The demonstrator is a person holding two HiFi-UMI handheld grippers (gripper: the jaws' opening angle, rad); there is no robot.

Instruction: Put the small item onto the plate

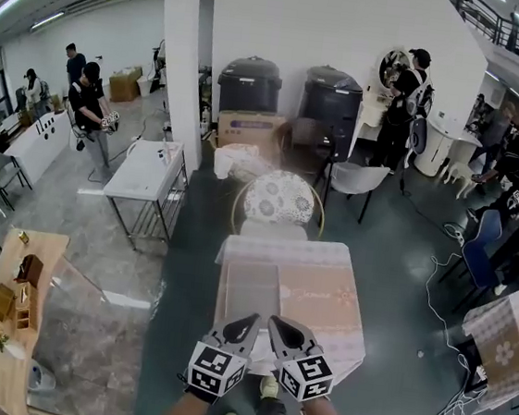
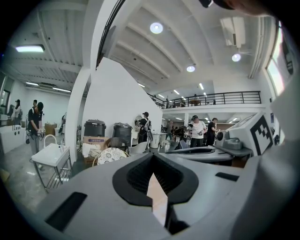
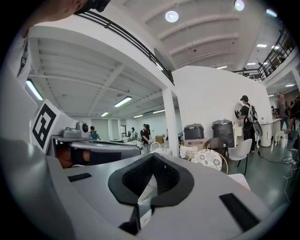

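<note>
My left gripper [image 1: 248,324] and right gripper [image 1: 278,326] hang side by side over the near edge of a small table [image 1: 292,289] covered with a pale cloth. Both point forward and tilt upward. In the left gripper view my left gripper [image 2: 157,199] has its jaws closed together with nothing between them. The right gripper view shows my right gripper [image 3: 144,199] the same way, shut and empty. No plate or small item is visible on the cloth in any view.
A chair with a lace-patterned seat [image 1: 279,198] stands at the table's far side, and a grey chair [image 1: 356,178] behind it. Two black bins [image 1: 249,84] and a cardboard box [image 1: 250,128] line the wall. A white table [image 1: 147,171] stands left. People stand around; cables [image 1: 448,270] lie right.
</note>
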